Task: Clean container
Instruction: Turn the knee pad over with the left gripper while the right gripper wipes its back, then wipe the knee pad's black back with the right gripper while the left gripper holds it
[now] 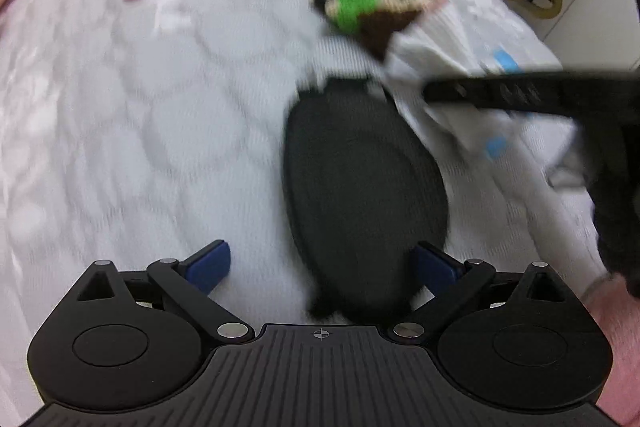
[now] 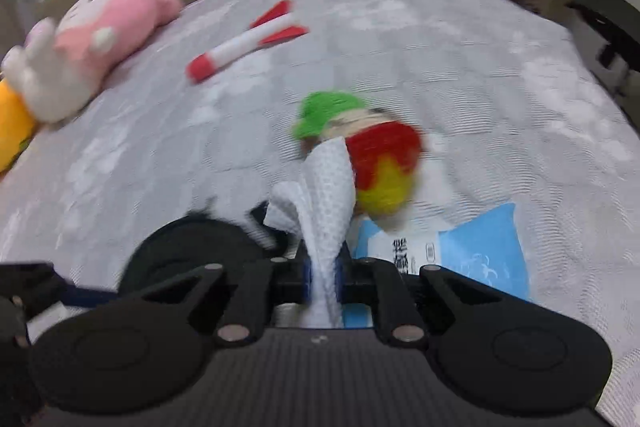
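Right gripper (image 2: 324, 277) jaws clamp the wipe (image 2: 326, 187) for scrubbing; left gripper (image 1: 320, 267) jaws gape around the black container (image 1: 364, 195) at twelve o'clock

We see the dark oval container lid (image 1: 366, 195) lying flat on the grey bedspread (image 1: 140, 131), toward its right side. The white textured wipe (image 2: 324, 195) stands bunched upright, just beside the lid's far right rim.
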`<control>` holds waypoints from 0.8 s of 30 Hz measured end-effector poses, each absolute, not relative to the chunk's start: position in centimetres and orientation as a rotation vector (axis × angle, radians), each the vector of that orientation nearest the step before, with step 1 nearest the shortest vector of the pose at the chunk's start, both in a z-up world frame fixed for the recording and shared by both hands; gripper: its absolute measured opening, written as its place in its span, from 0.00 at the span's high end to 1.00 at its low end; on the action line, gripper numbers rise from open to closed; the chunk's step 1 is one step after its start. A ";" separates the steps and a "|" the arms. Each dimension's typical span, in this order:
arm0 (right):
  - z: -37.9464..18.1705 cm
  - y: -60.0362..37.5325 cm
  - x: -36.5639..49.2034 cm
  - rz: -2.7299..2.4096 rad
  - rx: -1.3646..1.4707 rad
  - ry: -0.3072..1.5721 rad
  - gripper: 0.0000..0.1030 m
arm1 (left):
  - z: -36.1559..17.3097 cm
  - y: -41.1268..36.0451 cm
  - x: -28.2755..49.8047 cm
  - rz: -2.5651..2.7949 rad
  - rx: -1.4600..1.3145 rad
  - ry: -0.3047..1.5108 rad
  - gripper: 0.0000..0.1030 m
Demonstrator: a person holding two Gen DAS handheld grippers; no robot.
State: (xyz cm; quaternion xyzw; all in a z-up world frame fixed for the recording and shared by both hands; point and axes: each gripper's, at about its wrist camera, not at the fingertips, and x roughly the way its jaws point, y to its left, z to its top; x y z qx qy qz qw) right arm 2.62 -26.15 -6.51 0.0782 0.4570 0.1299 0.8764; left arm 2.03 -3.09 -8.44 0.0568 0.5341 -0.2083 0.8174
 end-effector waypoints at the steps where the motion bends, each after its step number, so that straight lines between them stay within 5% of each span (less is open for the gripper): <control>1: -6.6 -26.8 2.8 0.260 0.189 0.958 0.87 | -8.7 -3.2 3.0 -0.442 0.120 1.142 0.03; 6: -6.5 -28.1 2.9 0.279 0.266 0.951 0.87 | -9.8 -3.8 5.5 -0.470 0.078 1.129 0.02; 7: -6.3 -28.0 2.7 0.294 0.274 0.942 0.87 | -9.5 -4.1 5.2 -0.494 0.092 1.099 0.12; 8: -6.0 -27.8 2.5 0.319 0.292 0.938 0.87 | -9.3 -4.4 4.7 -0.525 0.108 1.071 0.39; 9: -5.7 -27.6 2.4 0.355 0.329 0.938 0.87 | -9.3 -4.5 4.3 -0.532 0.118 1.066 0.42; 14: -5.9 -24.7 3.1 0.570 0.496 1.021 0.85 | -9.2 -5.2 2.3 -0.567 0.169 1.039 0.39; 18: -7.1 -22.9 3.1 0.483 0.356 1.056 0.85 | -9.3 -5.1 2.0 -0.553 0.151 1.028 0.38; 24: -8.0 -26.7 3.6 0.300 0.382 1.064 0.86 | -7.8 -3.5 2.6 -0.436 0.167 0.927 0.58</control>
